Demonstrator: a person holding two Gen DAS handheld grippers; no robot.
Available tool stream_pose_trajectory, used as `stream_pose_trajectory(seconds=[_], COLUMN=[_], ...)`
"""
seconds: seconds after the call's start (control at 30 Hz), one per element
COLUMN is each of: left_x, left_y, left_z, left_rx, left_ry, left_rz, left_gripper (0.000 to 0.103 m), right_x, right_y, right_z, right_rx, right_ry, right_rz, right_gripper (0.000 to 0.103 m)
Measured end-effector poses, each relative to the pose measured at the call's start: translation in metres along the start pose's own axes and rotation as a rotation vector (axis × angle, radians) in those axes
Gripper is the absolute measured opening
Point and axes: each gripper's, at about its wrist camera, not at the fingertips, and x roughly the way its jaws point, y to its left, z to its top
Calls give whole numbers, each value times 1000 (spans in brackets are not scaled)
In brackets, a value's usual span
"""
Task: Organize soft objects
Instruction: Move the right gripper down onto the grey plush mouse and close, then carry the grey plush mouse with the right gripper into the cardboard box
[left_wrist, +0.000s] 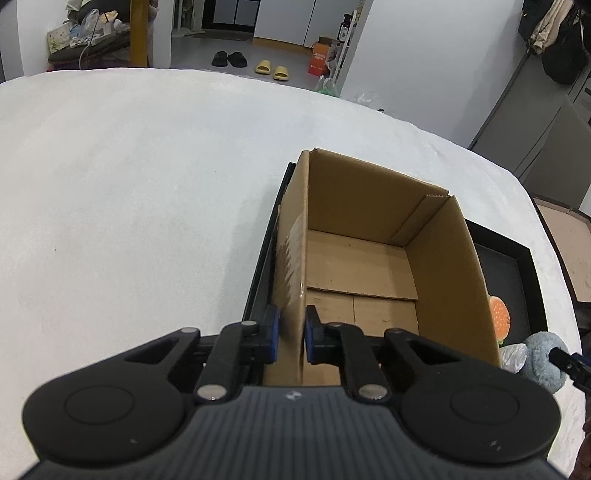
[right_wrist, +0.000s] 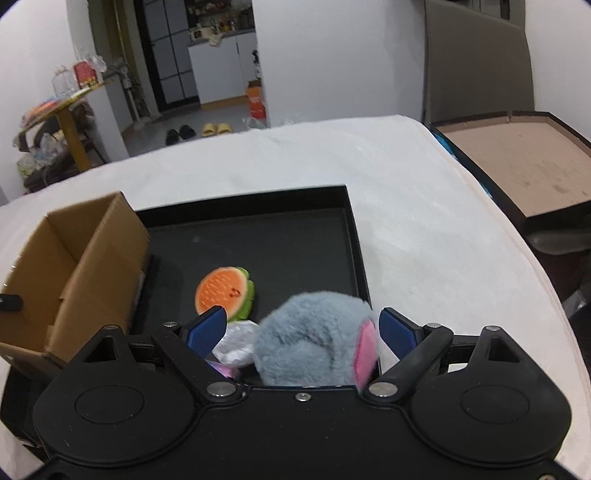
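An open, empty cardboard box (left_wrist: 373, 258) stands inside a shallow black tray (right_wrist: 354, 236) on the white table. My left gripper (left_wrist: 291, 334) is shut on the box's left wall, one pad on each side. My right gripper (right_wrist: 301, 334) is open, its blue pads on either side of a grey plush toy (right_wrist: 314, 343) with a pink ear, lying at the tray's near edge. Beside it lie an orange and green plush fruit slice (right_wrist: 223, 291) and a silvery white soft object (right_wrist: 236, 345). The plush (left_wrist: 543, 360) and slice (left_wrist: 498, 317) also show in the left wrist view.
The white cloth-covered table (left_wrist: 129, 203) spreads left and beyond the tray. A brown board with a dark frame (right_wrist: 517, 162) lies off the table's right edge. Slippers (left_wrist: 271, 70) and an orange carton (left_wrist: 319, 61) are on the floor beyond.
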Motion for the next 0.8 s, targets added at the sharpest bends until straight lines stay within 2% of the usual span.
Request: stream_pose_trajectory(seconds=[0.17,0.33,0.43,0.5,0.67,0.8], left_x=[1,11,16,15,15,12], left_y=[1,-5,-4,-7,-10,-5], left_z=[-4,-6,-3,-3,-6,-6], left_rx=[15,52,40,51,49,34], left_ry=[1,15,29,28,41,40], left_rz=[5,21,21,28,21,11], left_gripper=[12,13,13,13,13,13], right_x=[12,25,26,22,6,-8], right_y=[1,7,8,7,0,10], right_z=[-8,-17,-18,-16,-6,8], right_rx=[-7,-45,-59,-48,40,43], right_ry=[46,103,95,86,52,15], right_rz=[-25,-54,-68,-56,19,71], right_gripper=[87,75,68,61,59,59])
